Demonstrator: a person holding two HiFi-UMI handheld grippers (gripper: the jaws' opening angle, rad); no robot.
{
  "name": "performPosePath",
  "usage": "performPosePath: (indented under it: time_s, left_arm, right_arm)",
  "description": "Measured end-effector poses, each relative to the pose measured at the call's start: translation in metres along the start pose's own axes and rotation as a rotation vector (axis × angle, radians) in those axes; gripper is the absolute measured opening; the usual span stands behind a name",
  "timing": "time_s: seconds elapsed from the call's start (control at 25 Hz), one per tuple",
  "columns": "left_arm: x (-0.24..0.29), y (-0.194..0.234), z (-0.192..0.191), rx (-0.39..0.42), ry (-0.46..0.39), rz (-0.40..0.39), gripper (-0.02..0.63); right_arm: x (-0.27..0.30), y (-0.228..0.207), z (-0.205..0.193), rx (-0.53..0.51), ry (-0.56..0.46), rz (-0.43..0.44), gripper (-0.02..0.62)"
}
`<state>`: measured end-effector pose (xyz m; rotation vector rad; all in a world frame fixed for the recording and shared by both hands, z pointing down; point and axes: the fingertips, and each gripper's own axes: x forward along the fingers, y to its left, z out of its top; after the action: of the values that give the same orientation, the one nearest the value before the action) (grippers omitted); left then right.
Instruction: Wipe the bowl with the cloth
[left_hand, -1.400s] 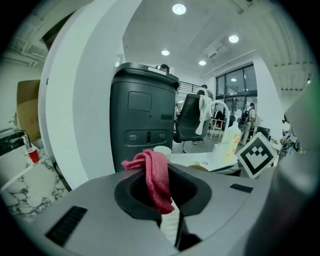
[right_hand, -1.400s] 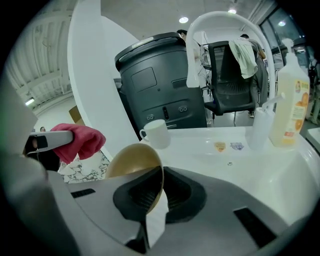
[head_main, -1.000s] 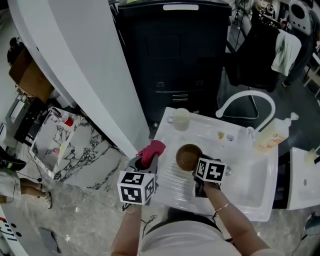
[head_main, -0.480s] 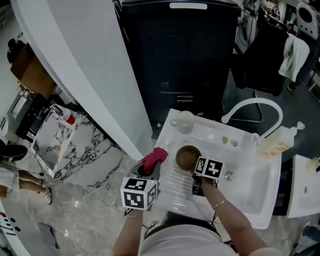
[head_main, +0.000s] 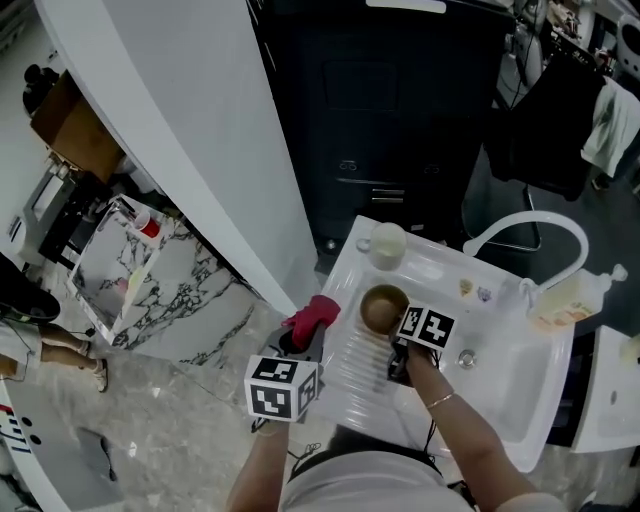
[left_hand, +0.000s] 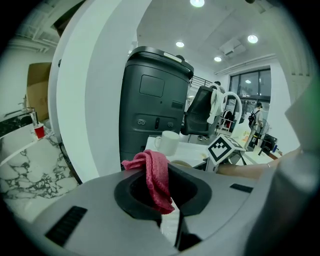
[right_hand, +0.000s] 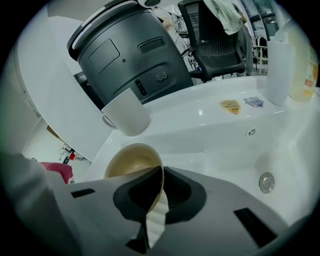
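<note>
A tan bowl (head_main: 383, 308) sits tilted over the ribbed drainer of the white sink unit (head_main: 355, 370). My right gripper (head_main: 402, 350) is shut on the bowl's near rim; in the right gripper view the rim of the bowl (right_hand: 131, 159) runs down between the two jaws of my right gripper (right_hand: 158, 194). My left gripper (head_main: 305, 335) is just left of the bowl, at the sink's left edge, shut on a red cloth (head_main: 312, 316). In the left gripper view the cloth (left_hand: 156, 175) hangs folded out of my left gripper (left_hand: 165, 200).
A white mug (head_main: 388, 243) stands at the sink's far left corner. A curved white faucet (head_main: 525, 228) and a soap bottle (head_main: 565, 298) are at the far right. The basin drain (right_hand: 266, 182) lies right of the bowl. A dark bin (head_main: 400, 110) stands behind, and a white curved counter (head_main: 190, 140) runs along the left.
The head view has shifted, so everything sits a little further right and lower. Both grippers keep their holds and stay beside each other; the bowl has hardly moved on the drainer.
</note>
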<state>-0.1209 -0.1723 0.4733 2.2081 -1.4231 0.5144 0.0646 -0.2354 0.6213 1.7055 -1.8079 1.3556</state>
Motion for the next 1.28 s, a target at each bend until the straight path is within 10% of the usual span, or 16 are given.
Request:
performPosePath:
  time_s: [1.28]
  left_arm:
    - [-0.015, -0.008, -0.007, 0.012, -0.001, -0.005, 0.045]
  right_arm:
    - [-0.028, 0.016, 0.028, -0.130, -0.151, 0.072, 0.103]
